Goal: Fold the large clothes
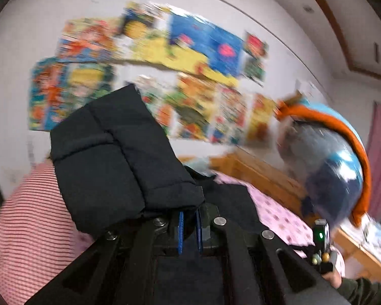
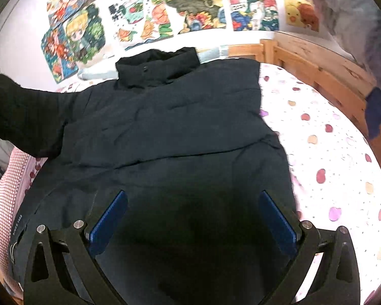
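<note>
**Fig.: Sleeve fold on a dark padded jacket, both wrist views**

Landmark = jacket [image 2: 165, 117], a dark navy padded coat spread flat across the bed [image 2: 330, 152], collar twd. the poster wall.

**Step in hand (judged).** L gripper [image 1: 189, 228] has its jaws nearly together, pinching the quilted sleeve end [image 1: 119, 152], which stands lifted above the jacket body; in the R wrist view the same sleeve juts out from the jacket's left side. R gripper [image 2: 193, 216] hangs just over the jacket's hem area, jaws spread wide, blue pads [image 2: 109, 218] clear of the cloth, nothing held. To do it well, prob.: carry the sleeve inward across the chest w/o dragging the body; lay it parallel to the jacket's side seam; use the R gripper to pin the body down near the hem so the padding does not slide; let go only once the sleeve lies flat. Puffy fill will likely spring back, so press along the crease.

**Counts, largest first.**
- bed: 1, pink dotted sheet, under the jacket
- wooden bed frame [image 2: 317, 71]: 1, beyond the jacket's right edge
- jacket: 1
- striped pink bedding [image 1: 25, 216]: 1 piece, beside the jacket's left side
- wall posters [image 2: 195, 7]: several, exact no. unclear, above the jacket's collar
- sleeves seen: 1
- grippers: 2
</note>
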{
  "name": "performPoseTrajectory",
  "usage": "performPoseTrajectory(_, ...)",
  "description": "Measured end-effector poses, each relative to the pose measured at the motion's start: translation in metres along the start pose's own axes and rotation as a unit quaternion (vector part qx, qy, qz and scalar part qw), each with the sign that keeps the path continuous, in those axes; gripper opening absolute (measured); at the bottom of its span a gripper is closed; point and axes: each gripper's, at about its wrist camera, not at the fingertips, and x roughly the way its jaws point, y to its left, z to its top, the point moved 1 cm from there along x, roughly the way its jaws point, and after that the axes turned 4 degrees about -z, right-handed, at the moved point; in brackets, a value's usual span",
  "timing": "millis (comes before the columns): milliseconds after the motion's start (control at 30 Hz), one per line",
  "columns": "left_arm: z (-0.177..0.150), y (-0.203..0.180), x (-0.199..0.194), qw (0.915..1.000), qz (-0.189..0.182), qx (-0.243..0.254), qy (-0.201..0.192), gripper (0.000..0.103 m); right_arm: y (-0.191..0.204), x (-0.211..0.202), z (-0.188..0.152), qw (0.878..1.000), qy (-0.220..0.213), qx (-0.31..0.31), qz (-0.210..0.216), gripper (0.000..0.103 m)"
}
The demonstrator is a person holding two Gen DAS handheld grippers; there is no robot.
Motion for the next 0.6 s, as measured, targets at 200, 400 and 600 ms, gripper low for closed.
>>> performPoseTrajectory(200,-0.043,-0.047,0.068,0.9956,-0.043,0.011,0.083,0.008,-0.038,0.004,-0.004,0.999,-0.003,0.037,0.02,0.101)
performPoseTrajectory(400,-0.099,-0.063,0.129,0.9785,-0.07,-0.016,0.193,0.008,-0.061,0.01,-0.006,0.992,-0.006,0.081,0.094,0.101)
performPoseTrajectory(600,-0.159,-0.054,0.15,0.9548,-0.082,-0.062,0.279,0.009,-0.06,0.023,-0.015,0.991,-0.004,0.09,0.102,0.101)
